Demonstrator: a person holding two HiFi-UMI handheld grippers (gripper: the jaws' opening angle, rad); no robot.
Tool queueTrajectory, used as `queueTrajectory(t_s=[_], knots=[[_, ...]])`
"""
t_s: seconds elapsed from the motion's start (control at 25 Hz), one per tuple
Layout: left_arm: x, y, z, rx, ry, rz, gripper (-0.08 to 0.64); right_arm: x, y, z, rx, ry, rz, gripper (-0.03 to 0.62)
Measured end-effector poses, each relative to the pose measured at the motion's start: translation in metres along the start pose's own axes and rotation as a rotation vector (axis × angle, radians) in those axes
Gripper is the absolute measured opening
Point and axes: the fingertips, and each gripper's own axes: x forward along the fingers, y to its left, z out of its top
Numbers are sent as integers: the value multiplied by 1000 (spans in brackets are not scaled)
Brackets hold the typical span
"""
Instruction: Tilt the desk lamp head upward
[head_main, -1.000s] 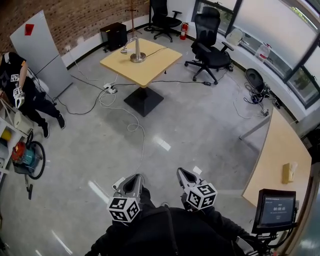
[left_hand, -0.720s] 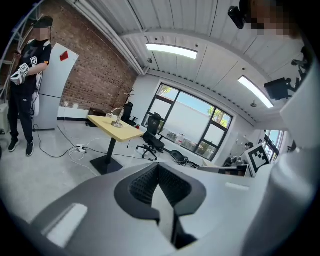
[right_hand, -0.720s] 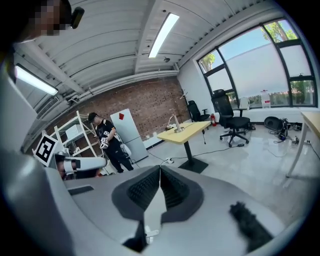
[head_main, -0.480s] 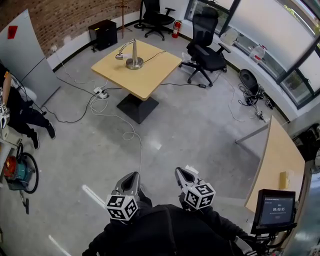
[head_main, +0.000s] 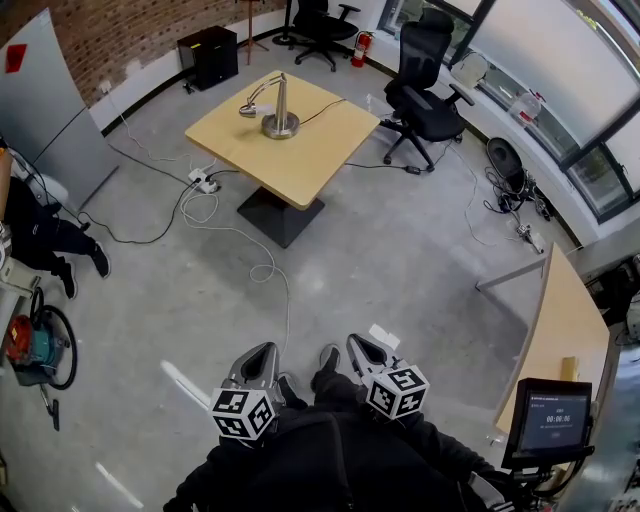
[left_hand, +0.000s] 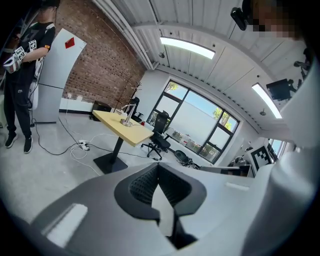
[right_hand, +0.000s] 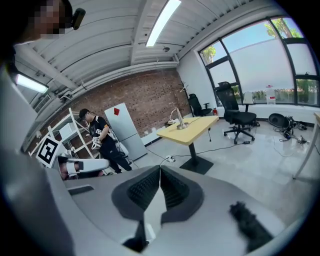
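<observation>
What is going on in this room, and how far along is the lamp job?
A person holds a two-jaw gripper in each hand. The left gripper and the right gripper are both shut and empty, pointed across open floor. The desk lamp stands on the square wooden table far ahead of them, its head drooping toward the tabletop. Nothing touches the lamp, so the tilt has not begun.

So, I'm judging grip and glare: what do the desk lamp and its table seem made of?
Desk lamp: likely metal, silvery grey with a sheen on its round base. Table: pale wood or laminate top, matte, even yellow-tan; dark pedestal, material unclear.
</observation>
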Motion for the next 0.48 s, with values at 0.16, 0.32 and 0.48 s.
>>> queueTrajectory(t_s=[0.16,0.32,0.48], knots=[[17,17,20,0,-12,38,6,31,-8,17,0,10,36,6],[39,36,45,3,-38,88,6,69,-19,44,-18,2,86,6],[73,41,76,17,-64,118,6,101,-39,79,-38,-2,129,6]])
